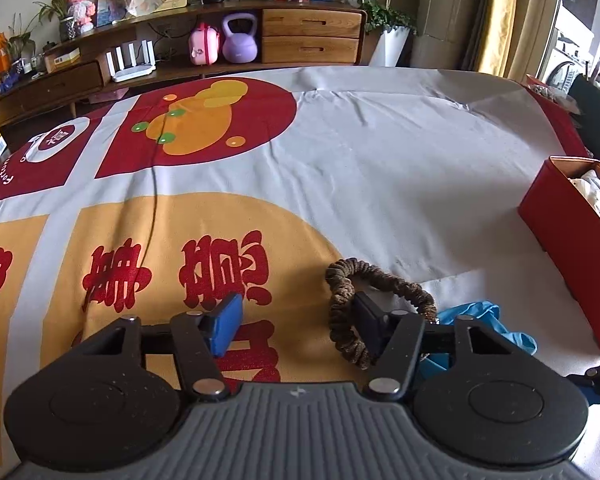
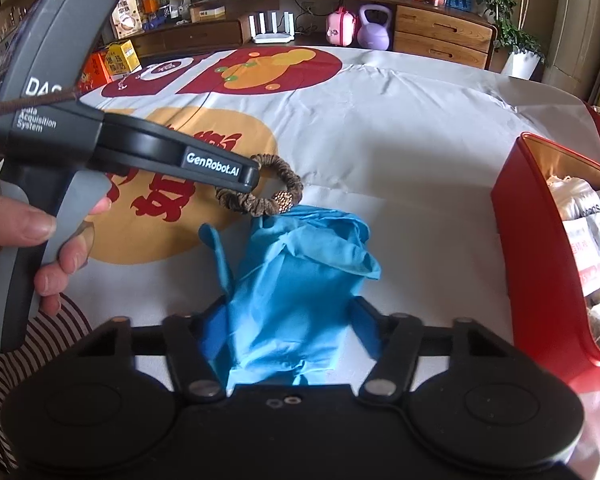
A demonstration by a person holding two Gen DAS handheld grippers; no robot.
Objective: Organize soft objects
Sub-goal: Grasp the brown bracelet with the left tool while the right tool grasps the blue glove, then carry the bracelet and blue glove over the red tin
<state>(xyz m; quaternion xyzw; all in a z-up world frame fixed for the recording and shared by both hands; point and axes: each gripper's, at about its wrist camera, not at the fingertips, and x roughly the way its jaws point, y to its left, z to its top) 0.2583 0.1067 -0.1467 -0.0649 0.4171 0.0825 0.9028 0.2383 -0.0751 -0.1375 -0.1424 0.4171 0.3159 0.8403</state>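
Note:
A brown scrunchie [image 1: 342, 312] lies on the printed tablecloth [image 1: 360, 168], looped around the right finger of my left gripper [image 1: 298, 322], whose jaws stand wide apart. In the right wrist view the scrunchie [image 2: 260, 202] sits just beyond a crumpled blue glove [image 2: 296, 280], with the left gripper's finger tip at it. My right gripper [image 2: 286, 332] is open with the glove between its fingers; the fingers do not press it. The glove also shows in the left wrist view [image 1: 484, 322], right of the scrunchie.
A red box [image 2: 540, 248] holding packets and soft items stands on the table at the right, also in the left wrist view [image 1: 560, 232]. A thin dark cord [image 1: 154, 208] runs across the cloth. A wooden sideboard [image 1: 308, 36] with a purple kettlebell stands behind the table.

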